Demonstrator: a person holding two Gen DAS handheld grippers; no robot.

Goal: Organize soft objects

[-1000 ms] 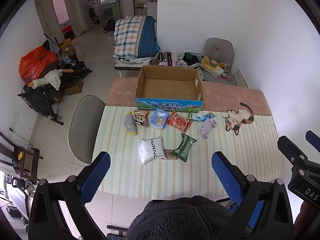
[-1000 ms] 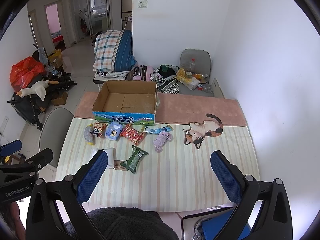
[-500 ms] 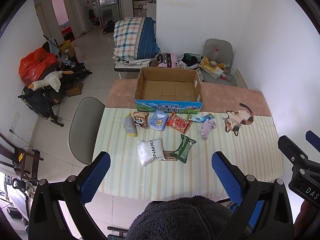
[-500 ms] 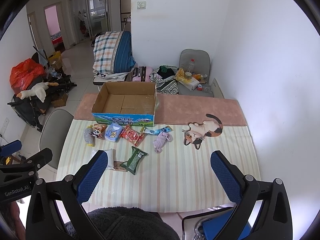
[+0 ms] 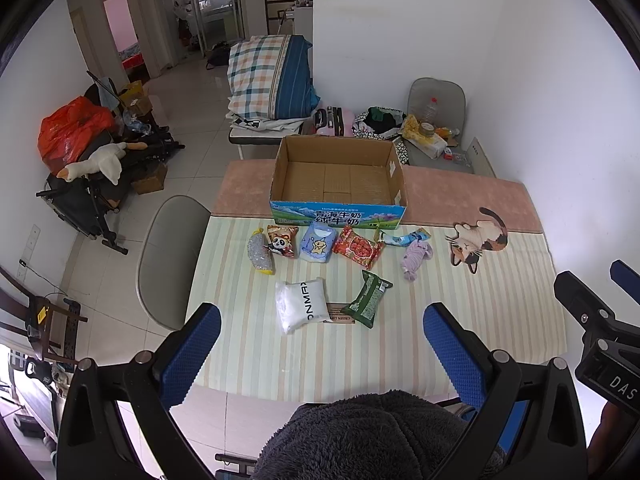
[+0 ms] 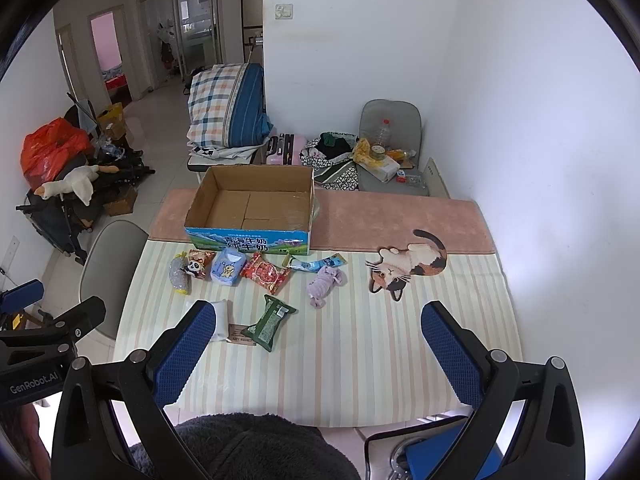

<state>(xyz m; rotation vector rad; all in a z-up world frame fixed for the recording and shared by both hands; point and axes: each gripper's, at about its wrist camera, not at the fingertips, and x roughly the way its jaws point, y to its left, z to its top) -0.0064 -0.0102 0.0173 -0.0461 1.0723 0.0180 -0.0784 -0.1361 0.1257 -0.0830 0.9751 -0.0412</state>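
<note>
Up high over the table (image 5: 400,360) in the left wrist view, the left gripper (image 5: 322,340) is spread wide, holding nothing. Snack packets (image 5: 356,246) lie in a row at 12 o'clock, just before the open cardboard box (image 5: 338,212).

From the right wrist view, the right gripper (image 6: 316,340) gapes empty too; a white pouch (image 6: 220,320) sits at 10 o'clock, a purple plush (image 6: 325,282) at 12.

Cardboard box (image 5: 338,216), front panel: Chinese characters "青海牛奶 / 纯牛奶", with a smaller line above too small to read.
White pouch (image 5: 301,310): "ONMRK"-like lettering, uncertain.
Brown card (image 5: 340,314): "GREEN LIFE", partly covered.
Left gripper (image 6: 34,382) housing: "GenRobot.AI".
Right gripper (image 5: 618,380) housing: "DAS", cut off.
</note>
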